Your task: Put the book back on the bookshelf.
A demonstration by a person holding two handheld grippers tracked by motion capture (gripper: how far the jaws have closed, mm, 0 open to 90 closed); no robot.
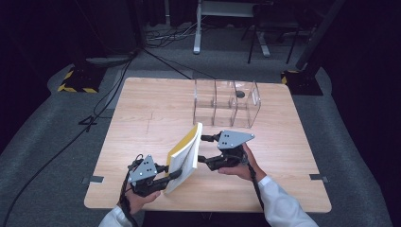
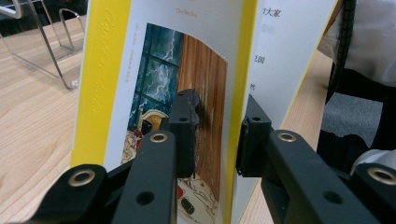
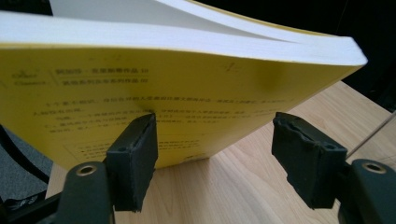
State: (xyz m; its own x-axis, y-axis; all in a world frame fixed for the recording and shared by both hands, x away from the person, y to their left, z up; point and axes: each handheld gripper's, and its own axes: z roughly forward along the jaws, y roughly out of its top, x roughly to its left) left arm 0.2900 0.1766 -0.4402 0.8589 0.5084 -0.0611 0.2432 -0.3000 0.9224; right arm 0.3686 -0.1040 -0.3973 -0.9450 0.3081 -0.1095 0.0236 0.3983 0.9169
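A yellow paperback book (image 1: 185, 150) stands tilted on one edge near the table's front. My left gripper (image 1: 174, 174) is at its lower corner, shut on the front cover. In the left gripper view one pad (image 2: 187, 128) lies on the cover picture of the book (image 2: 154, 65) and the other sits behind the cover's yellow edge, with my left gripper (image 2: 217, 135) astride it. My right gripper (image 1: 202, 148) is open beside the book's back. In the right gripper view the yellow back cover of the book (image 3: 196, 88) hangs just above my right gripper (image 3: 215, 154), whose pads stand wide apart.
A clear plastic organiser (image 1: 227, 106) with three compartments stands at the table's far middle, and its wall (image 2: 42, 51) shows in the left gripper view. The wooden table (image 1: 142, 109) is edged by grey floor, with cables and stands behind.
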